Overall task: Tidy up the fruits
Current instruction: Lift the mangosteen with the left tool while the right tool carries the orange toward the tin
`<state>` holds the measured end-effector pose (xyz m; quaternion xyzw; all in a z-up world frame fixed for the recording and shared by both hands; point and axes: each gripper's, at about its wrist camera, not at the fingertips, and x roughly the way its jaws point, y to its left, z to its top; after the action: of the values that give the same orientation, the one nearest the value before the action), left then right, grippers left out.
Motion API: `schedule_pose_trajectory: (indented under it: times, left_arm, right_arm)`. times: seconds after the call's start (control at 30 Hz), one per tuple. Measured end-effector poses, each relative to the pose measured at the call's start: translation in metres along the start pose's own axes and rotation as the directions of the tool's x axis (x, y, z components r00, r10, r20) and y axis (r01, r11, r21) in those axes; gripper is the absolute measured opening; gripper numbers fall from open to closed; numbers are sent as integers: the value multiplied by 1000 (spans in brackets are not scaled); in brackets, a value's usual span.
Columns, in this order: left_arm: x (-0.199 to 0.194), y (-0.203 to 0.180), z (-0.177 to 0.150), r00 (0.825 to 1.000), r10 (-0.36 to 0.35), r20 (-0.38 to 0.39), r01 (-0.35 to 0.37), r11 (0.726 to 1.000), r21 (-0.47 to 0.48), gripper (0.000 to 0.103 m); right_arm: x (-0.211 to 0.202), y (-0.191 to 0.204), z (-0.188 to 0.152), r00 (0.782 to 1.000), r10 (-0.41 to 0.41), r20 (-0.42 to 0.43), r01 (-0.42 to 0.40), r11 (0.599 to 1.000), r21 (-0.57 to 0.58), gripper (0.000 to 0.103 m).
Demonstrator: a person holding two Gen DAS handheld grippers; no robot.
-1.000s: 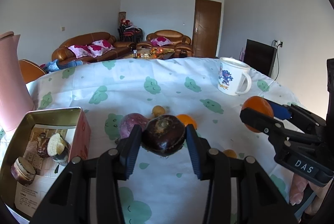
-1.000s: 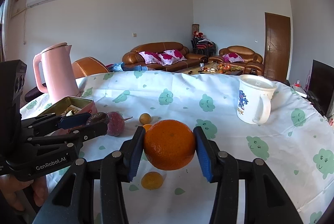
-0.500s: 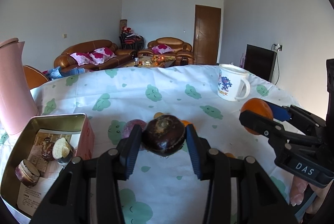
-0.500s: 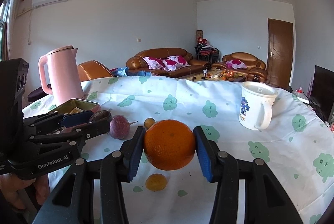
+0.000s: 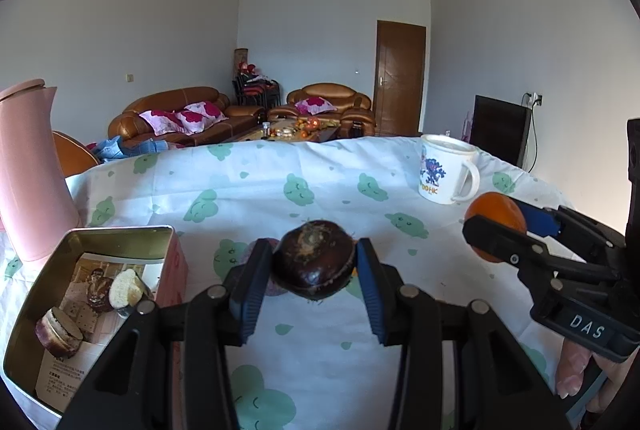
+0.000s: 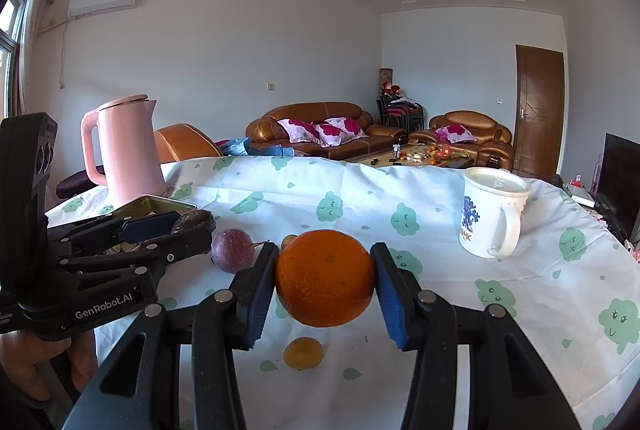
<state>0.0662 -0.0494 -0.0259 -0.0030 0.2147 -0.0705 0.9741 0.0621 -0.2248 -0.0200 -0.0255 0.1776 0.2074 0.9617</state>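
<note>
While both tools are hovering above the table, the left gripper (image 5: 314,272) is clamping a dark brown, round, rough-skinned fruit (image 5: 314,264); the right gripper (image 6: 324,280) is clamping a large round orange (image 6: 325,278). Advice: lower each gently, release only on contact. An open gold metal tin (image 5: 120,236) is sitting left. The cloud-printed white tablecloth (image 6: 500,294) is carrying a small purple fruit (image 6: 232,250), a white printed mug (image 6: 490,216), a pink kettle (image 6: 128,145); brown leather sofas (image 6: 320,127) are standing beyond.
</note>
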Motion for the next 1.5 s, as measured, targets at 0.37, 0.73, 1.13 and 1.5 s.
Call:
schedule_pose_trajectory:
  times: [0.37,0.73,1.13,1.5]
  left_arm:
    - [-7,0,0,999,11,31,-11,1000,3,45]
    - [-14,-2,-1,997,30,69,-31,999,11,45]
    - [-16,3,-1,996,48,70,-48,999,-2,45]
    - [-16,7,-2,996,67,65,-68,998,0,45]
  right_arm:
    - [-4,1,-1,1000,1,26,-1,1000,-7,49]
    - [-9,3,0,999,2,50,-1,1000,-12,49]
    - [-14,7,0,998,-9,69,11,999,-30,49]
    - [-7,16,0,999,-10,41,12,998,-63,49]
